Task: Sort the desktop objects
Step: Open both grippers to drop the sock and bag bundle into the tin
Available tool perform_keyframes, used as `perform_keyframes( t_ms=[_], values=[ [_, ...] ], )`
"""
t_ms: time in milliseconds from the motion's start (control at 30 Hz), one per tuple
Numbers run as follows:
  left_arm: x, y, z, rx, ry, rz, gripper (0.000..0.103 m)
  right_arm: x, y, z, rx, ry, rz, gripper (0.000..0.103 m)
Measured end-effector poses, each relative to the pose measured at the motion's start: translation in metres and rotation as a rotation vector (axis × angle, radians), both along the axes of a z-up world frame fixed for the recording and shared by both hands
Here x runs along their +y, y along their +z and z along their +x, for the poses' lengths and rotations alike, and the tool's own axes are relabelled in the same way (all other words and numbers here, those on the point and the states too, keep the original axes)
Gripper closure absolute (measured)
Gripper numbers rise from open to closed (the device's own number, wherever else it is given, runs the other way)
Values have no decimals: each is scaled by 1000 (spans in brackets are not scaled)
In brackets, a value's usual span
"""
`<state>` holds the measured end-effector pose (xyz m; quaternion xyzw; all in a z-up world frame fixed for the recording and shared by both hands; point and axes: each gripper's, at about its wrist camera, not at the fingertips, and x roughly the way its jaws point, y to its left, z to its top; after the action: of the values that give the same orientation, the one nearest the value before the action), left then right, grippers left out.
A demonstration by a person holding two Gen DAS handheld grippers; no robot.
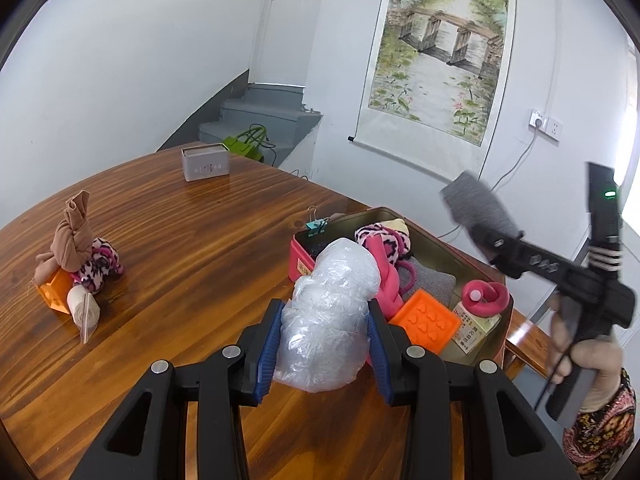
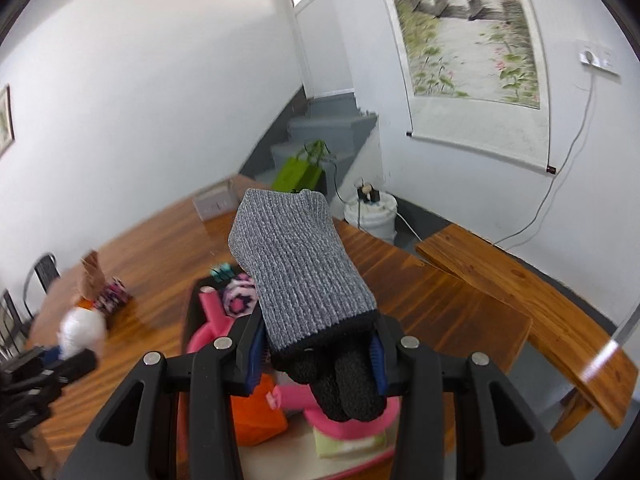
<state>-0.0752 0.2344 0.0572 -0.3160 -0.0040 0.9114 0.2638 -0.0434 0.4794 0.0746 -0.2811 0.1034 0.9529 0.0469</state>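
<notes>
We see a scroll painting [image 1: 440, 52] of a stone bridge and willows hanging on the white wall, with a wall socket [image 1: 545, 125] to its right and a cable trailing down from it. Grey stairs [image 1: 256, 114] climb in the corner, a green bag [image 2: 301, 172] standing at their foot. Beside the stairs stands a white bucket [image 2: 374, 216]. A wooden bench [image 2: 532, 300] runs along the wall, and black chairs [image 2: 24, 296] sit at far left.

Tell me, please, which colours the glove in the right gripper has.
The glove is grey-white knit with black fingers, seen best in the right wrist view, clamped in the right gripper.
</notes>
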Motion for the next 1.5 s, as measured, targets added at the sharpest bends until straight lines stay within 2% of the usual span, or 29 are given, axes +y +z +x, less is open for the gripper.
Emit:
perform_keyframes(
  t_ms=[167,267,333,433,533,667,800,867,967,1100,1233,1300,1367,1433,1467,1500],
  values=[
    [9,1,-12,-16,-18,16,62,-5,-18,-22,-108,16,65,58],
    [16,2,-17,-21,-29,24,62,-7,-24,-27,-159,25,95,50],
    [20,3,-19,-19,-34,26,62,-6,-19,-22,-143,27,111,41],
    [22,1,-22,-31,-29,29,62,-4,-3,-9,-79,38,116,41],
    [24,0,-23,-32,-29,30,62,2,17,0,-5,82,39,41],
    [30,2,-22,-28,-39,24,62,13,7,-17,-52,190,-116,41],
    [34,2,-19,-25,-48,17,62,28,-24,-35,-156,173,-224,41],
    [39,2,-21,-29,-58,14,62,33,-34,-38,-189,167,-253,41],
    [52,1,-24,-41,-90,17,62,32,-37,-34,-199,152,-213,41],
    [73,-1,-35,-60,-130,30,62,33,-20,-15,-132,138,-190,41],
    [95,-3,-50,-104,-167,68,62,38,2,20,-24,70,-139,40],
    [108,-3,-55,-109,-187,75,61,41,8,27,-3,51,-134,38],
    [117,-5,-58,-115,-198,65,58,44,12,34,15,34,-130,37],
    [120,-8,-59,-120,-188,52,42,43,12,38,24,25,-127,37],
    [115,-9,-58,-120,-174,66,29,43,11,38,26,24,-125,37],
    [110,-10,-57,-120,-160,80,23,42,10,38,26,23,-126,37]
  ],
)
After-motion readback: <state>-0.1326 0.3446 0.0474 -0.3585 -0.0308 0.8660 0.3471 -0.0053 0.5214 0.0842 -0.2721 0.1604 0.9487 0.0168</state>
